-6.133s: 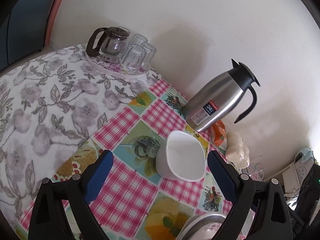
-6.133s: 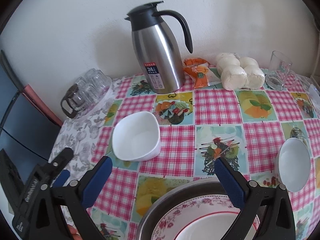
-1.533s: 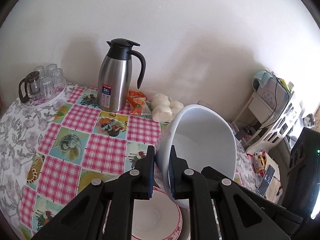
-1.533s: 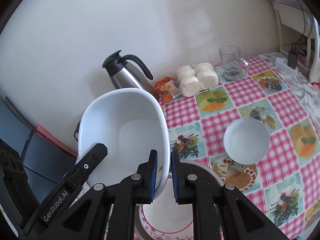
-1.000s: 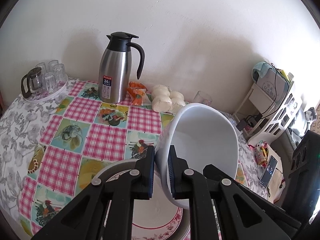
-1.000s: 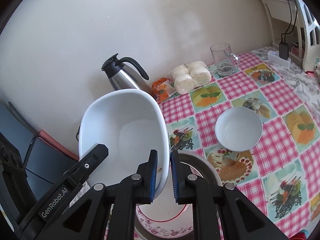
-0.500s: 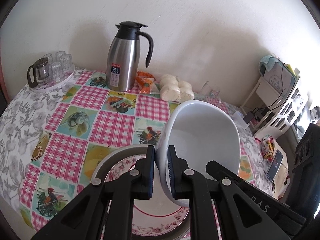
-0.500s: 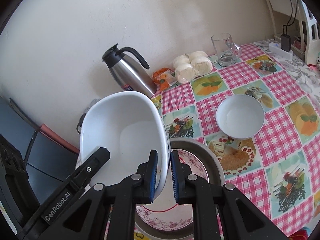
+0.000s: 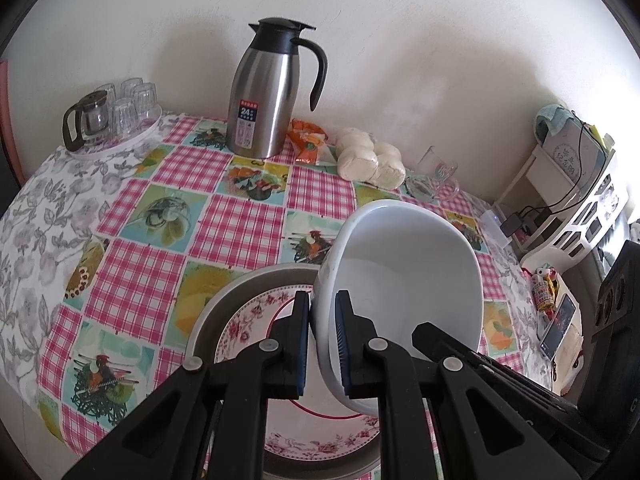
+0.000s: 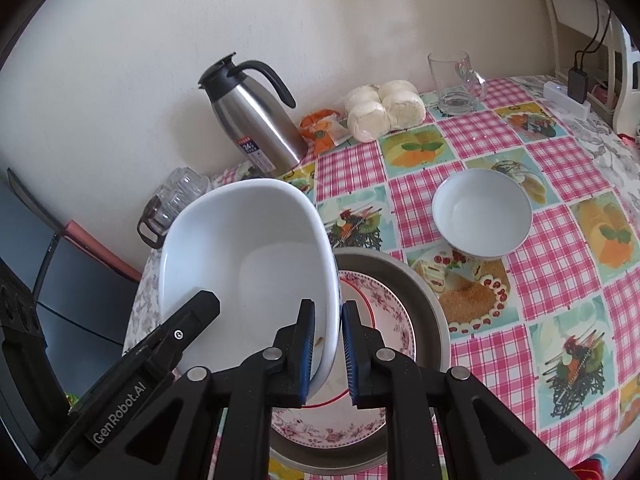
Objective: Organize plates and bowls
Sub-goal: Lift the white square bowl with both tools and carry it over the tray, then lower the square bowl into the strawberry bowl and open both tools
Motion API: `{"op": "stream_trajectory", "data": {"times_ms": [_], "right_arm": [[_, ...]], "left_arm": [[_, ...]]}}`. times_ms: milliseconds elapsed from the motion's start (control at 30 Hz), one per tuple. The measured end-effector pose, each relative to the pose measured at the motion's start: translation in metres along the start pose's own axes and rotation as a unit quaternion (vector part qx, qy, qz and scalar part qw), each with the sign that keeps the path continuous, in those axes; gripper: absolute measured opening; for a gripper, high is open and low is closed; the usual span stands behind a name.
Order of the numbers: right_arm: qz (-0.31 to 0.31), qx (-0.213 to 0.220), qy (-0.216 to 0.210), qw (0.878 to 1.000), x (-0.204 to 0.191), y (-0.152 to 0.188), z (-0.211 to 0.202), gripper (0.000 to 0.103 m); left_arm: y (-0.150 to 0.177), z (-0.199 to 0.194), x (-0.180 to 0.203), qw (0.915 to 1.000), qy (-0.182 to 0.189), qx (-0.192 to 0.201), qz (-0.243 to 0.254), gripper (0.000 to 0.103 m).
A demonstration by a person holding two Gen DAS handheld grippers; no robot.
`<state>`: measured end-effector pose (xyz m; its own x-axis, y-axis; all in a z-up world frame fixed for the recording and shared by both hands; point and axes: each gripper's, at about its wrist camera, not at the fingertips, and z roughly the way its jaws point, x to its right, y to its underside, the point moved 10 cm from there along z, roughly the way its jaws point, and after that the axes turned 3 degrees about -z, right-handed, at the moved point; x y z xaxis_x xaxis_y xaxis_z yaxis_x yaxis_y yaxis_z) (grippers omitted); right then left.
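Observation:
A white squarish bowl (image 9: 404, 276) (image 10: 248, 256) hangs above the table, held from two sides. My left gripper (image 9: 322, 312) is shut on its left rim, and my right gripper (image 10: 328, 320) is shut on its right rim. Under the bowl lies a floral plate with a red ring (image 9: 248, 320) (image 10: 384, 312) inside a grey metal dish (image 9: 224, 296) (image 10: 424, 292). A small round white bowl (image 10: 482, 212) sits on the checked cloth to the right of the dish. The held bowl hides much of the plate.
A steel thermos jug (image 9: 268, 92) (image 10: 256, 120) stands at the back by the wall, with an orange packet (image 9: 308, 140), white buns (image 9: 368, 160) (image 10: 384, 110) and a glass mug (image 10: 456, 80). A tray with a glass teapot and cups (image 9: 108, 120) is at the far left. A white shelf unit (image 9: 580, 200) stands beyond the table's right edge.
Both grippers have sunk with the bowl held between them, and the plate and grey dish now show larger under it. Six seconds ago both grippers were open and the bowl stood on the table.

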<state>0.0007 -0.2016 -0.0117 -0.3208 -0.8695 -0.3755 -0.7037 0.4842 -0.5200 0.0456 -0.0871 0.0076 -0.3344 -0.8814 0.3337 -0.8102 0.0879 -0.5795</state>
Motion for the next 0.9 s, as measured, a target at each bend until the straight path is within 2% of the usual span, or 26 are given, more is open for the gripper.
{"op": "stream_trajectory", "data": {"times_ms": [633, 900], "right_arm": [[0.001, -0.064, 0.025, 0.998, 0.013, 0.021, 0.031, 0.018], [-0.001, -0.074, 0.027, 0.997, 0.011, 0.022, 0.031, 0.02]], "left_arm": [[0.025, 0.033, -0.013, 0.9975, -0.022, -0.067, -0.009, 0.013], [0.027, 0.035, -0.017, 0.9966, -0.016, -0.078, -0.021, 0.013]]}}
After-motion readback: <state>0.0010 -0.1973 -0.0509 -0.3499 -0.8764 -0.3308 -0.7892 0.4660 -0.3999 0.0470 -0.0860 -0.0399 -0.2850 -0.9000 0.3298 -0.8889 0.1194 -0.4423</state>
